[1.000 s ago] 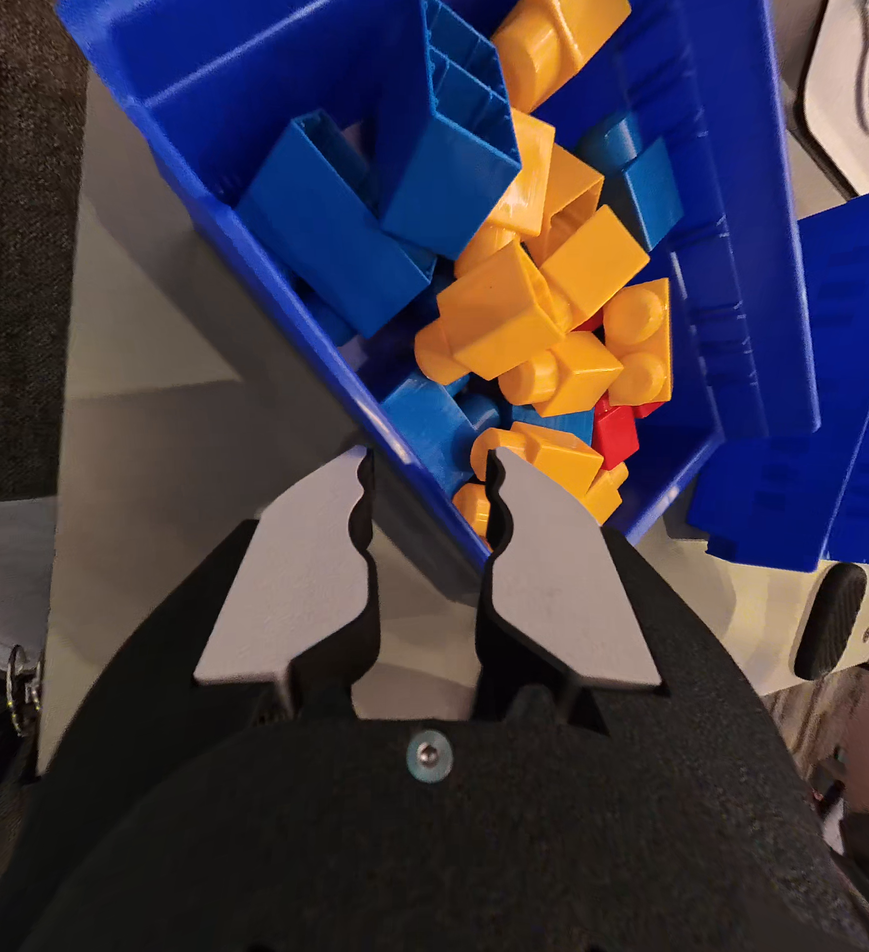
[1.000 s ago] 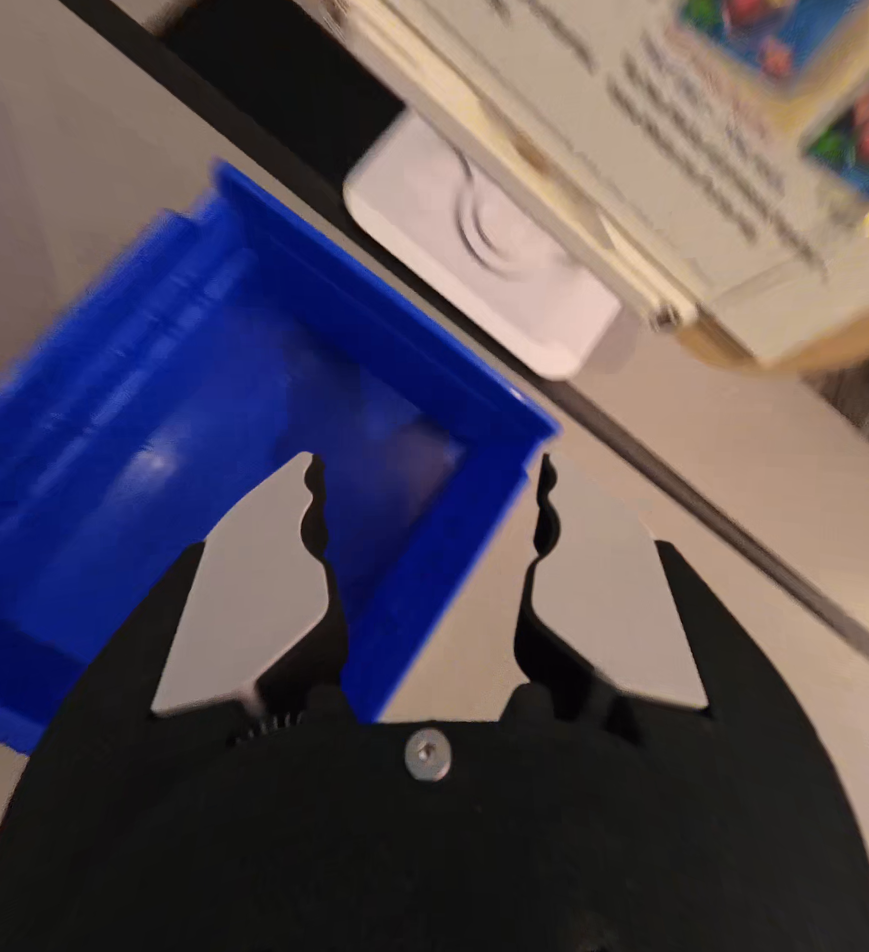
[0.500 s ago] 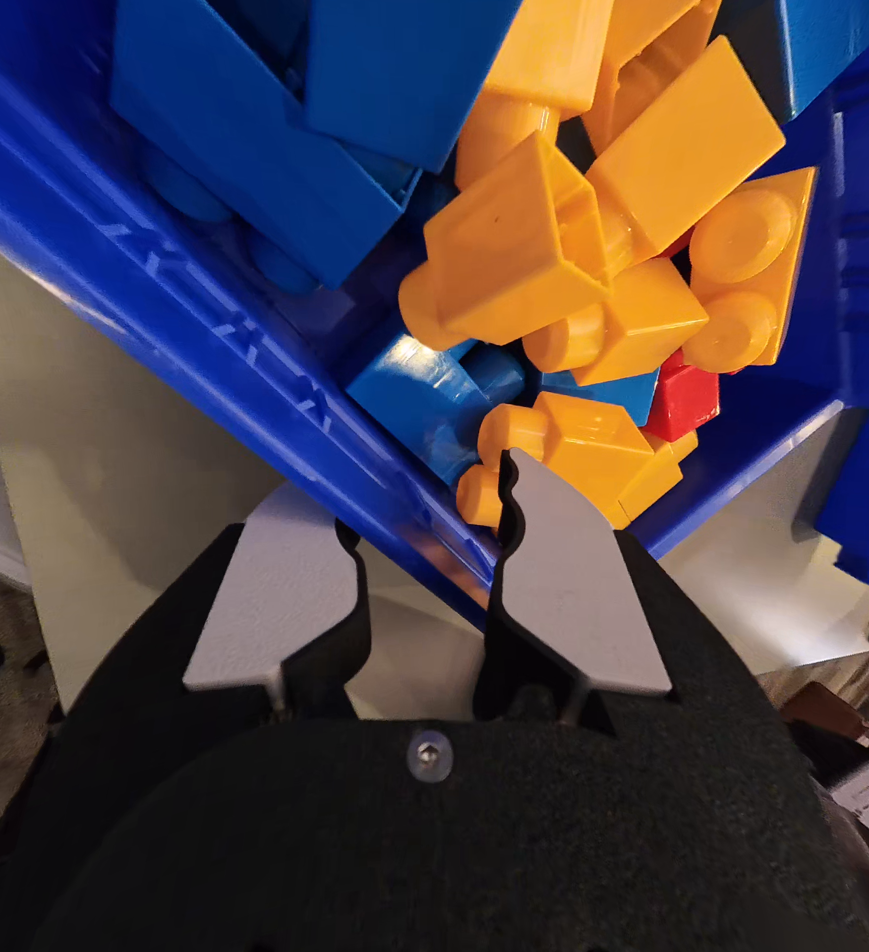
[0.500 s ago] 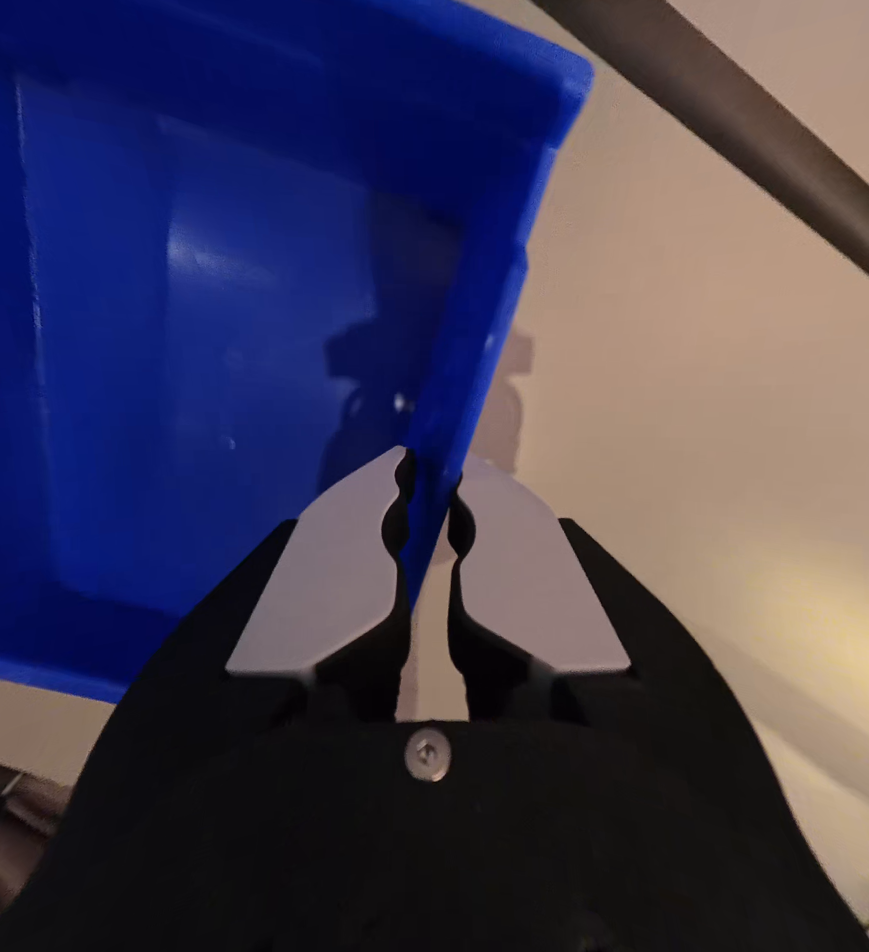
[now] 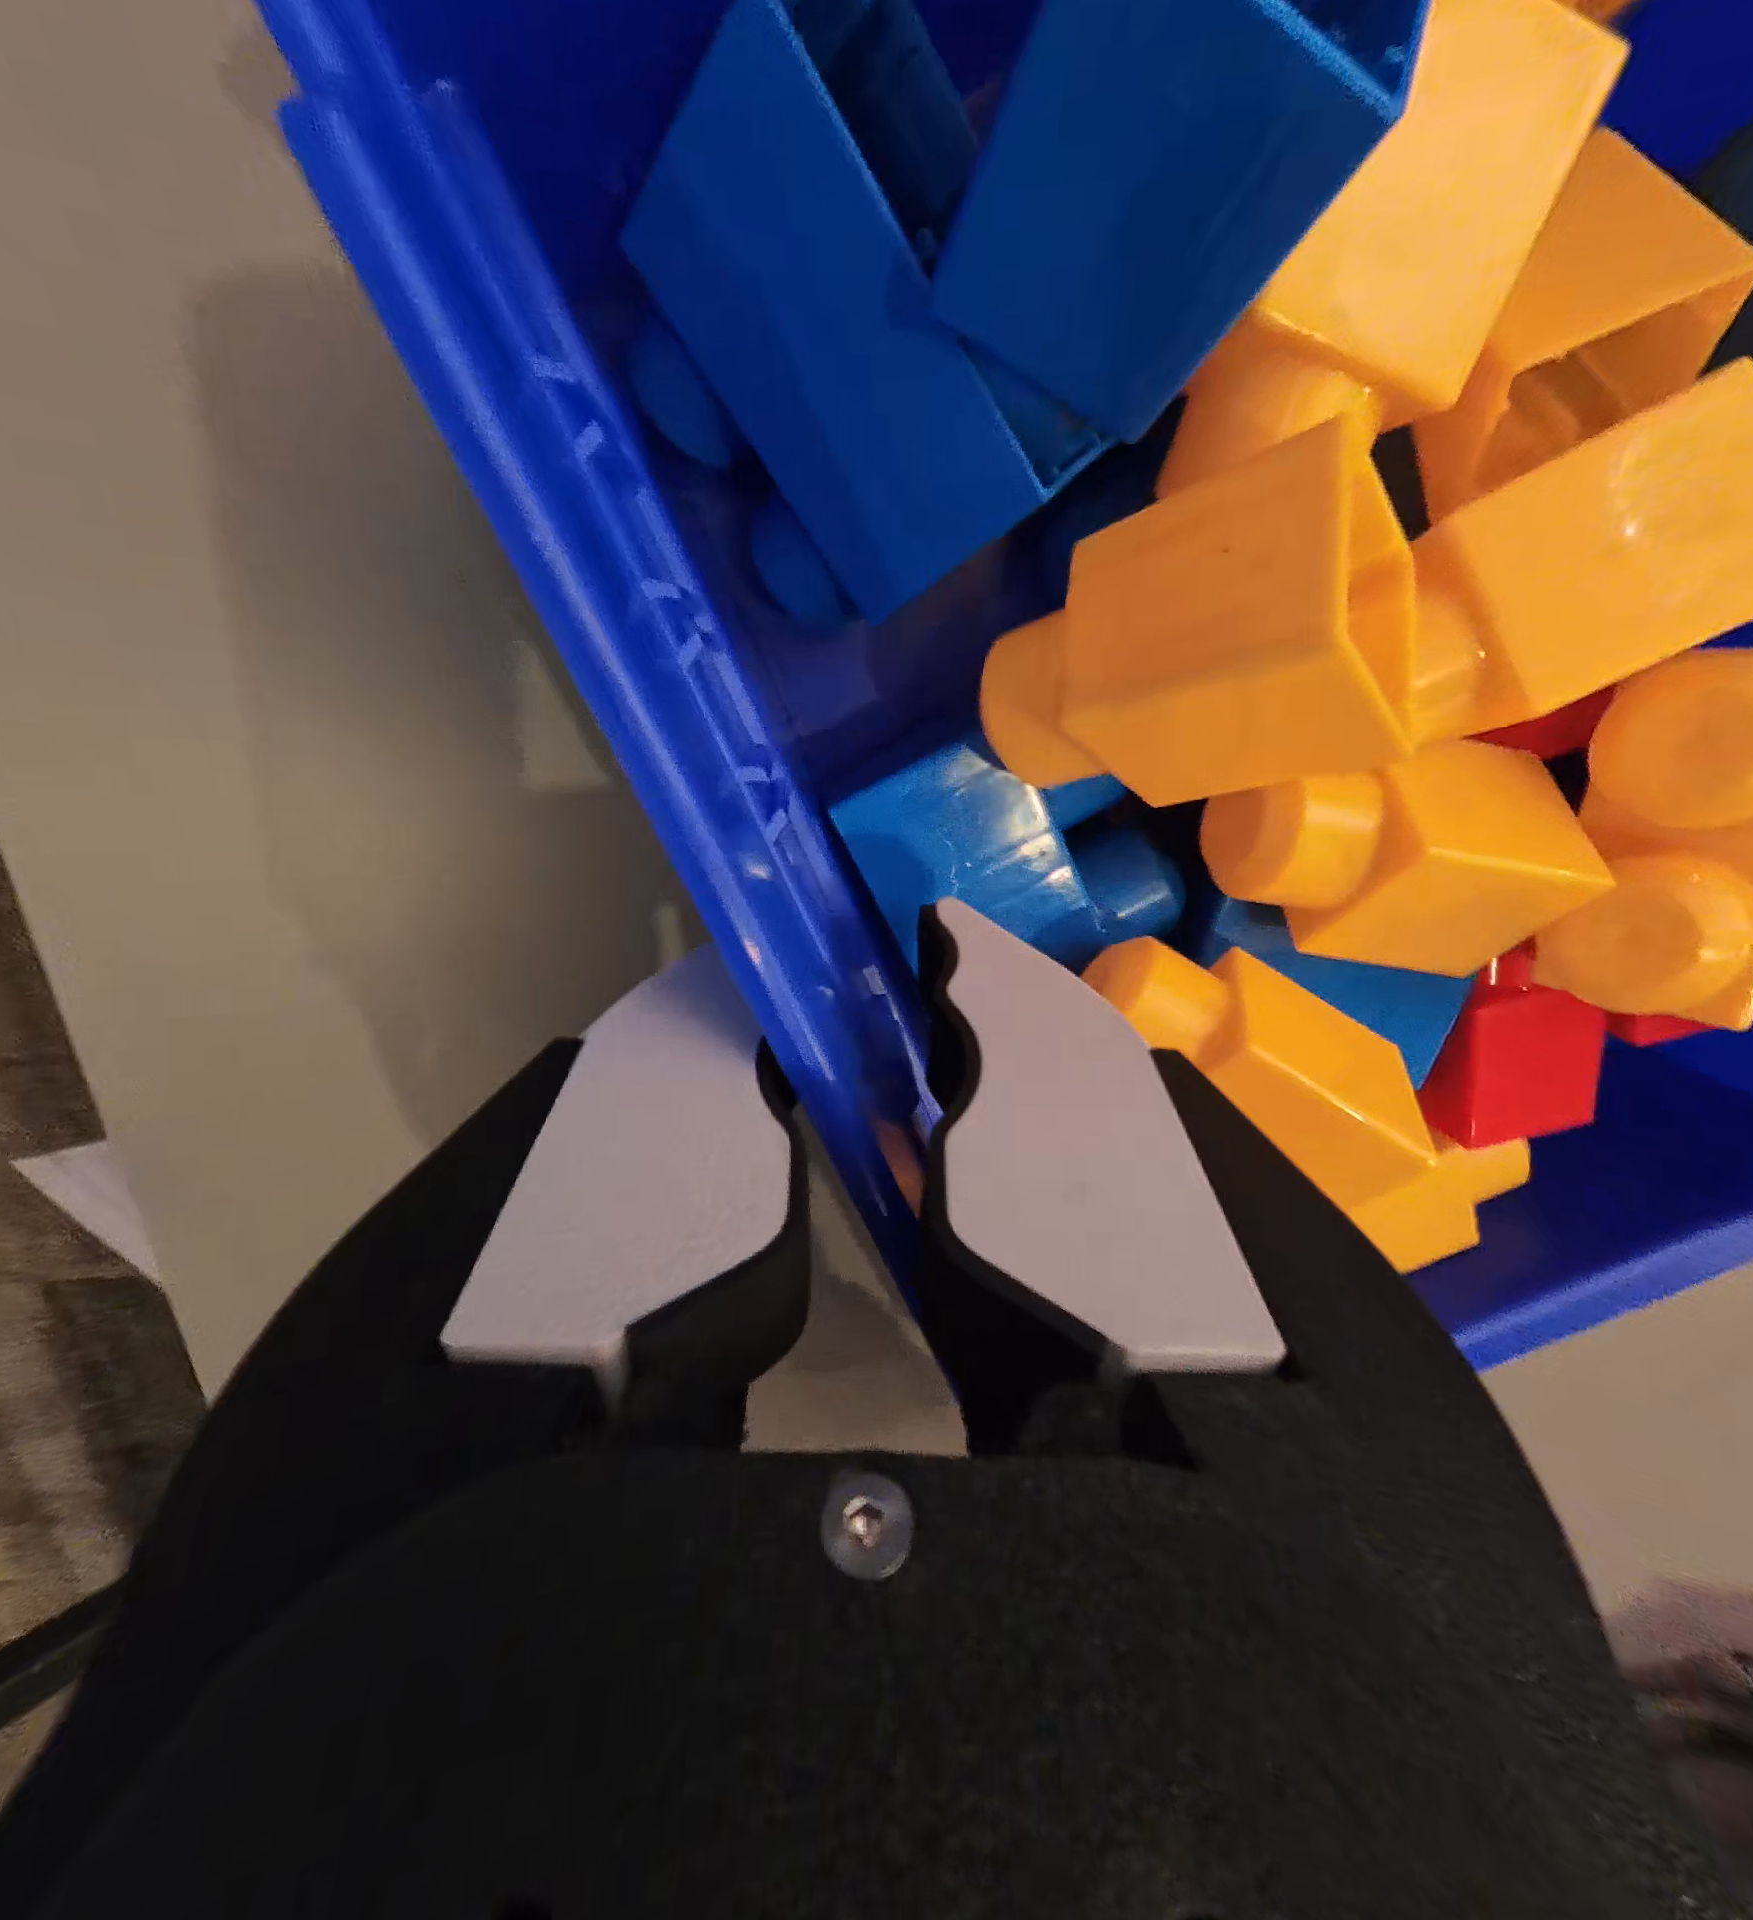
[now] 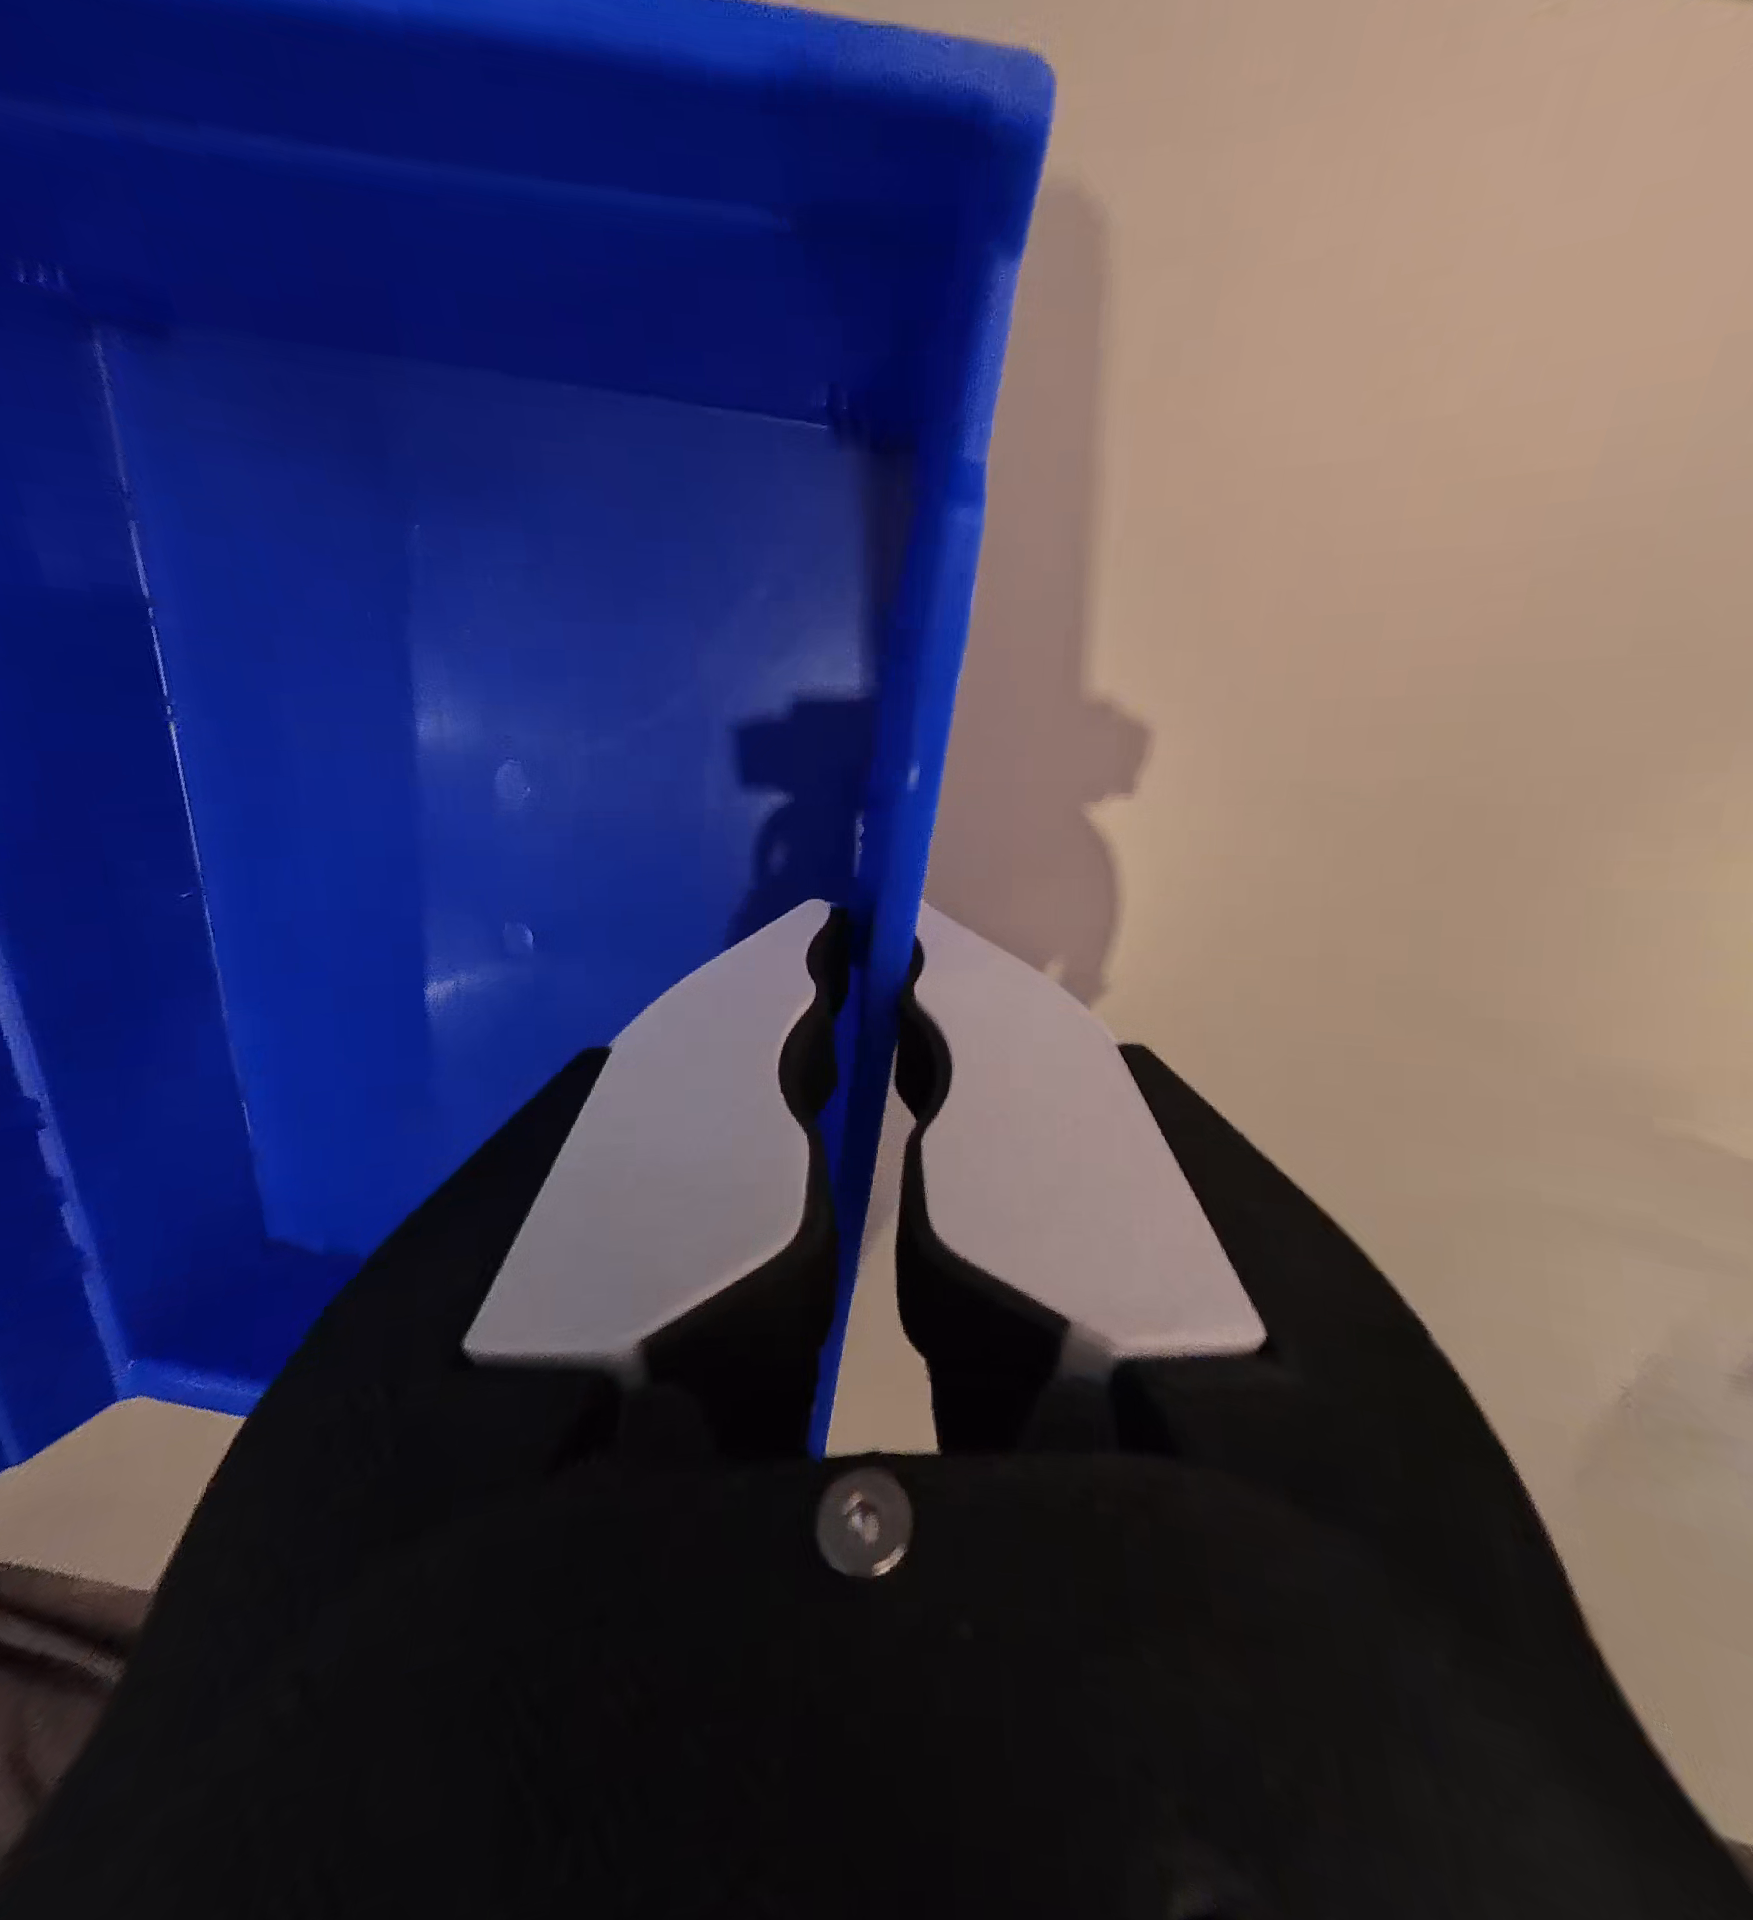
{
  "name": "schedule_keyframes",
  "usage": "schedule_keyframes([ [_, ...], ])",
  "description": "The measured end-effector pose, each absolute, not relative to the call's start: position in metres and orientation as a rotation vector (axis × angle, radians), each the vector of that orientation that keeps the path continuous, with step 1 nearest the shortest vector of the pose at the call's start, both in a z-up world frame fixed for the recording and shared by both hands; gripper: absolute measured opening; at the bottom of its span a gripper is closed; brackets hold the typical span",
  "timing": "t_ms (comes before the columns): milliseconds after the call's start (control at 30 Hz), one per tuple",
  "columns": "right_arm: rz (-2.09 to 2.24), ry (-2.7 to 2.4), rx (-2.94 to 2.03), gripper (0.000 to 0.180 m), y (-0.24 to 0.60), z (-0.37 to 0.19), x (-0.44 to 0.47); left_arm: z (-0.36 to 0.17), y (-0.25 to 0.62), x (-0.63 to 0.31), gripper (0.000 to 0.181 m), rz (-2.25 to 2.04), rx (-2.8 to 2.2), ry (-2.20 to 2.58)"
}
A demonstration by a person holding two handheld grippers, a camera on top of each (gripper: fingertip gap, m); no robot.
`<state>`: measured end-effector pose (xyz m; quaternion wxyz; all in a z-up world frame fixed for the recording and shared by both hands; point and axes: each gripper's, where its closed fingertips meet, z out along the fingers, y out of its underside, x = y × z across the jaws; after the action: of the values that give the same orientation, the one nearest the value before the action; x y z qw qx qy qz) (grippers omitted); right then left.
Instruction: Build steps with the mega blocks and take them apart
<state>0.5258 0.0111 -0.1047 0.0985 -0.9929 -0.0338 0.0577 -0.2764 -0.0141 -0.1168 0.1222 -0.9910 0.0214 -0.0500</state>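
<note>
Left wrist view showed our left tongs (image 5: 851,1049) clamped on the full bin's (image 5: 643,582) wall and right tongs (image 6: 867,997) on an empty bin's (image 6: 955,520) wall; we judged keeping both level over the surface (image 6: 1423,623) best.

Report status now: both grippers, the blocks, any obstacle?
Left gripper clamped on block bin wall. Right gripper clamped on empty bin wall. Blocks piled inside, none built. No obstacle seen.

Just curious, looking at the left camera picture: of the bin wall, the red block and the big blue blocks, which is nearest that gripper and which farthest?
1. Bin wall: between the left gripper's fingers.
2. Red block: to the right.
3. Big blue blocks: up top, farthest.
</note>
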Motion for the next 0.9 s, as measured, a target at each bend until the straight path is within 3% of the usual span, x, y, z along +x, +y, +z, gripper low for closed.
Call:
schedule_keyframes([
  [900,0.067,-0.060,-2.917,0.011,-0.004,-0.105,0.575,-0.117,0.037,-0.262,0.010,-0.064,-2.746,0.494],
])
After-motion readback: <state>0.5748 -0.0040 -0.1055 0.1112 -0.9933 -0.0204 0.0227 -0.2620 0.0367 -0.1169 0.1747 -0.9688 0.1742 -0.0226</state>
